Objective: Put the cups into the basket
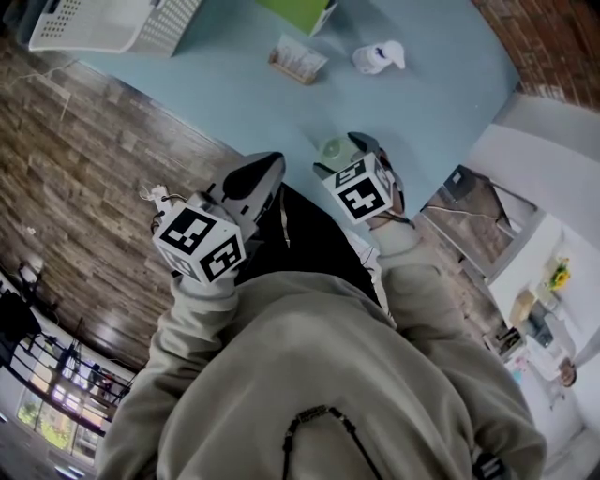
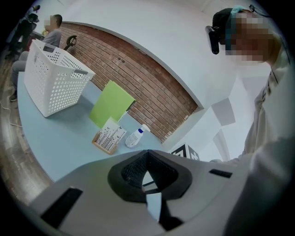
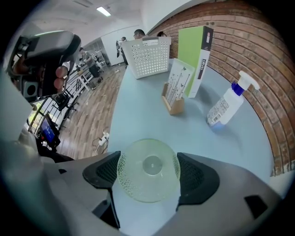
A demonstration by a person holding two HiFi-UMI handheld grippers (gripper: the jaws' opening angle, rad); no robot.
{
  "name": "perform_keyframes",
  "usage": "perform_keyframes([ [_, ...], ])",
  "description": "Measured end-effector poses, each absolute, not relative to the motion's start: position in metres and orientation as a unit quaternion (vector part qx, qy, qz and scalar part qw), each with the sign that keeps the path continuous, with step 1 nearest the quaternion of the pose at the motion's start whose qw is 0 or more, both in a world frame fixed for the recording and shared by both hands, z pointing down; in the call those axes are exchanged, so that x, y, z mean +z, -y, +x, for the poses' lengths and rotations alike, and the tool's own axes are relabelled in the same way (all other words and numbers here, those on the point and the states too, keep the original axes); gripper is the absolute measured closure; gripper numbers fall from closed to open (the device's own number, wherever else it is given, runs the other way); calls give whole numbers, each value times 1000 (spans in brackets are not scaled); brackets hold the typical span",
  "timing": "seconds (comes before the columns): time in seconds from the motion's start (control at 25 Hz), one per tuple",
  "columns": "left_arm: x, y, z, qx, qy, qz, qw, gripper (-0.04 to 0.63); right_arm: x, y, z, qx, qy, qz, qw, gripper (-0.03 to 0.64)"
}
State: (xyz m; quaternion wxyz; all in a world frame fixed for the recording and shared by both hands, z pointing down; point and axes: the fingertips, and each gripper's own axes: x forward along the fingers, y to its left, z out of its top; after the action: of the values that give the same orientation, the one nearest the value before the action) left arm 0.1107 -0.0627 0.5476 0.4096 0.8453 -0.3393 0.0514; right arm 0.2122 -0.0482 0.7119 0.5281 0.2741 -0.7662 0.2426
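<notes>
A clear, pale green cup [image 3: 148, 171] with a dotted texture sits near the front edge of the light blue table [image 1: 234, 94]. In the right gripper view its round end faces me. My right gripper [image 3: 148, 168] stands wide open, with the cup filling the gap between its dark pads [image 3: 103, 169]. In the head view the cup [image 1: 333, 151] shows just beyond that gripper [image 1: 352, 145]. The white perforated basket [image 1: 112, 23] stands at the table's far left corner, far from the cup. My left gripper [image 1: 267, 169] hangs off the table's edge, shut and empty [image 2: 146, 173].
Between cup and basket [image 3: 147, 56] stand a wooden card holder [image 3: 175, 90] and a green box [image 3: 199, 55]. A spray bottle [image 3: 226, 105] lies to the right, near the brick wall. People sit in the room beyond the basket. Wooden floor lies left of the table.
</notes>
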Motion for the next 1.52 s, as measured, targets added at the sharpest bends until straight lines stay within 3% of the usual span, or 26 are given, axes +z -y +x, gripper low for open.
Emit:
perform_keyframes([
  [0.32, 522, 62, 116, 51, 330, 865, 375, 600, 680, 46, 219, 273, 767, 281, 509, 236],
  [1.0, 403, 101, 118, 22, 328, 904, 272, 600, 504, 116, 221, 171, 811, 323, 456, 236],
  [1.52, 389, 105, 151, 31, 339, 907, 247, 600, 484, 120, 228, 152, 832, 297, 444, 236],
])
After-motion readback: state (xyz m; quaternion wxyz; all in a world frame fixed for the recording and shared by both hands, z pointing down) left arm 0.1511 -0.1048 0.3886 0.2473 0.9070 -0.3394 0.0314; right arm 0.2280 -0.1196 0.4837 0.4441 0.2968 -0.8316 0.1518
